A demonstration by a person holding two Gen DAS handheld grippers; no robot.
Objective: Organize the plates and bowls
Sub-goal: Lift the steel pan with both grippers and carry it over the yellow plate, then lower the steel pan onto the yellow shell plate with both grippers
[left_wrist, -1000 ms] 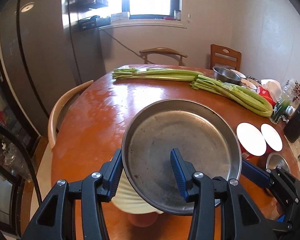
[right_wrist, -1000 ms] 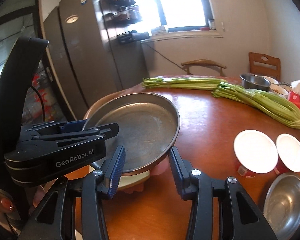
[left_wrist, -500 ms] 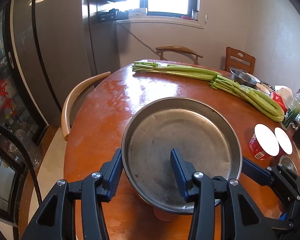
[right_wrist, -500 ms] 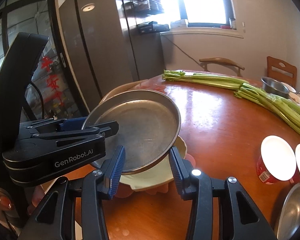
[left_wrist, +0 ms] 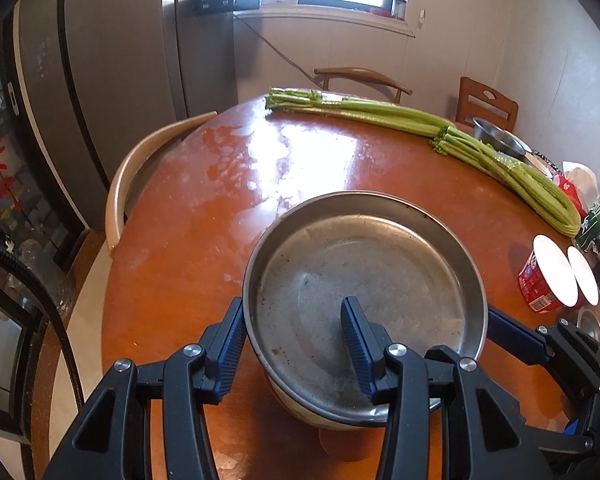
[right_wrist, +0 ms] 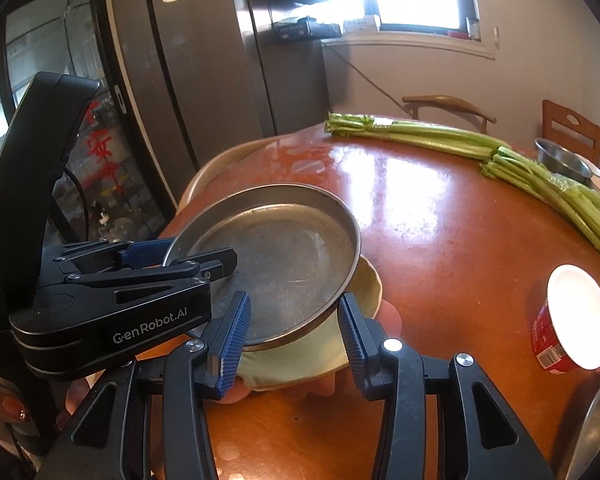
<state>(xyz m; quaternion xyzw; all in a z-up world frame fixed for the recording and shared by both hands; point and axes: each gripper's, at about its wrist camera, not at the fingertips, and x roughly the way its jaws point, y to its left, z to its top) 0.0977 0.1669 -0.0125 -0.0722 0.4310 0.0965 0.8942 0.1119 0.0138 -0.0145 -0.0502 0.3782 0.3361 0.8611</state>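
Note:
A round steel pan (left_wrist: 364,272) is held level between both grippers, low over the table. My left gripper (left_wrist: 292,312) is shut on its near left rim, with one finger inside the pan and one outside. My right gripper (right_wrist: 294,304) is shut on the near right rim of the pan (right_wrist: 276,248) in the same way. Directly under the pan lies a pale yellow plate (right_wrist: 300,364) on something pink (right_wrist: 392,316). Whether the pan touches the plate I cannot tell. The left gripper (right_wrist: 172,256) also shows in the right wrist view, and the right gripper (left_wrist: 500,328) in the left wrist view.
Two celery bunches (left_wrist: 380,112) lie across the far side of the round wooden table (left_wrist: 180,240). Two red cups with white lids (left_wrist: 548,280) stand at the right, with a steel bowl (right_wrist: 596,432) near them. Another steel bowl (left_wrist: 496,140) sits at the far right. Chairs ring the table.
Both grippers have carried the pan down and forward over the table. The yellow plate under it is now close beneath the pan and mostly covered.

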